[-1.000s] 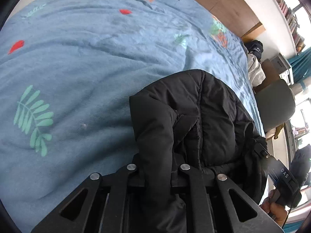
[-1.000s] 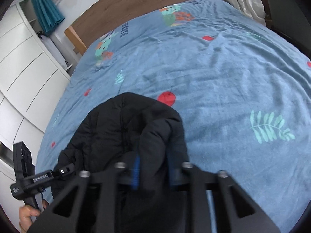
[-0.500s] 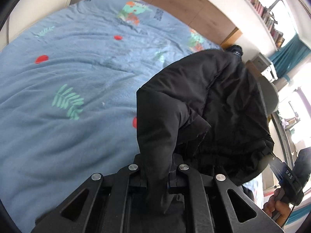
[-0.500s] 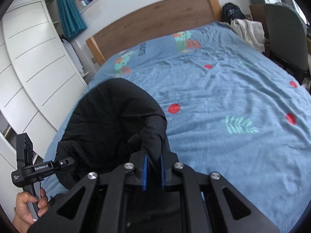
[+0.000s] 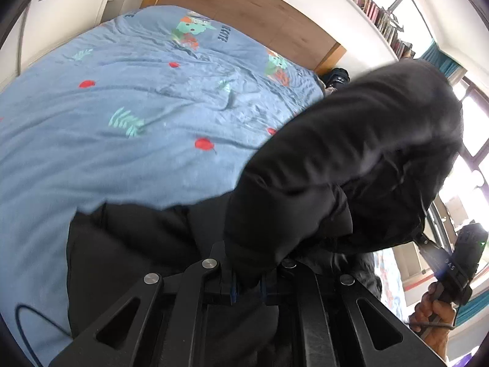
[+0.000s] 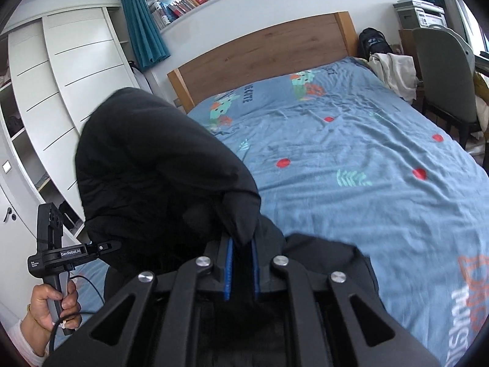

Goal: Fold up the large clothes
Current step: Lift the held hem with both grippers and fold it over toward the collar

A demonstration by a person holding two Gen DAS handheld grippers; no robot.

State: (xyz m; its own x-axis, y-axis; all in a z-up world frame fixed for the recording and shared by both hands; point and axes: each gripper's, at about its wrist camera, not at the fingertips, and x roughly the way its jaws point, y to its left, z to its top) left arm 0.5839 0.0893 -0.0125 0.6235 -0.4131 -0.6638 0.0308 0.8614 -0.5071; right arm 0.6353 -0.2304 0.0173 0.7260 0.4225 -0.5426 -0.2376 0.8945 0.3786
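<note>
A black puffy jacket point(image 5: 351, 159) hangs in the air between my two grippers, above the near end of the bed. My left gripper point(image 5: 249, 278) is shut on one edge of it, with black fabric bunched between the blue pads. In the right wrist view the same jacket point(image 6: 152, 165) drapes to the left, and my right gripper point(image 6: 241, 260) is shut on another fold of it. Each view shows the other gripper held in a hand: the right one point(image 5: 452, 266) and the left one point(image 6: 61, 253). More of the jacket sags below both grippers.
The bed point(image 6: 351, 159) has a blue cover with red dots and leaf prints and a wooden headboard point(image 6: 262, 49). White wardrobes point(image 6: 61, 85) stand left of it. A grey chair point(image 6: 443, 73), a black backpack point(image 6: 373, 42) and pale clothes point(image 6: 394, 73) sit at its right.
Both grippers have risen and pulled back from the bed, lifting the jacket off the cover. The jacket lay on the bed a second ago and hangs in the air now.
</note>
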